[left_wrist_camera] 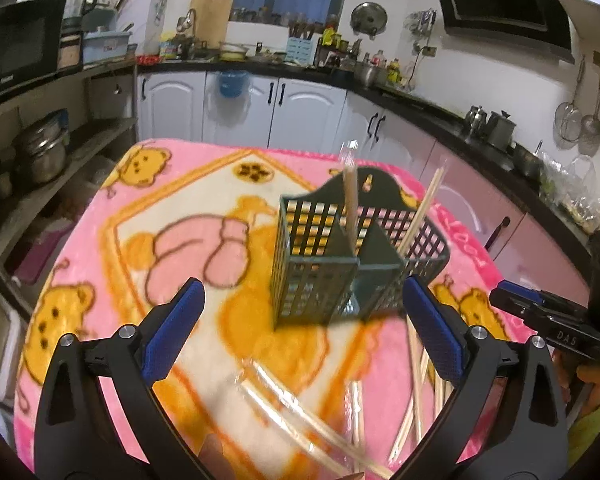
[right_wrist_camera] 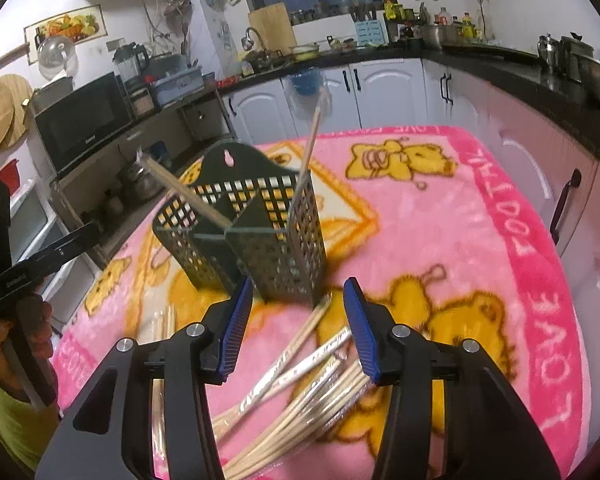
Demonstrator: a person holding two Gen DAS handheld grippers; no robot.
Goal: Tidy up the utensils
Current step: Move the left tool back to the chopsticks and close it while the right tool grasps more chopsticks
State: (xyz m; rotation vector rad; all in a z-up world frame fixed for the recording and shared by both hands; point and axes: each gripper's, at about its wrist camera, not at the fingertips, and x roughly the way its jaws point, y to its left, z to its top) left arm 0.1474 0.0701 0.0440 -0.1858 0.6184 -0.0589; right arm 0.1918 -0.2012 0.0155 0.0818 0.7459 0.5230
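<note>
A dark green perforated utensil holder point(left_wrist_camera: 332, 264) point(right_wrist_camera: 252, 240) stands upright on the pink bear blanket point(left_wrist_camera: 148, 216) point(right_wrist_camera: 440, 216). Two chopstick pairs stand in it, one per compartment point(left_wrist_camera: 351, 204) point(right_wrist_camera: 310, 140). Several loose chopsticks, some in clear wrappers, lie on the blanket in front of the holder point(left_wrist_camera: 300, 408) point(right_wrist_camera: 300, 380). My left gripper point(left_wrist_camera: 300, 328) is open and empty, above the blanket just before the holder. My right gripper point(right_wrist_camera: 298, 320) is open and empty, over the loose chopsticks. The right gripper also shows at the right edge of the left wrist view point(left_wrist_camera: 540, 316).
The table stands in a kitchen with white and pink cabinets point(left_wrist_camera: 300, 108) behind and to the right. Open shelves with pots point(left_wrist_camera: 40, 152) and a microwave point(right_wrist_camera: 84, 120) are on the left. The table's edges lie close on all sides.
</note>
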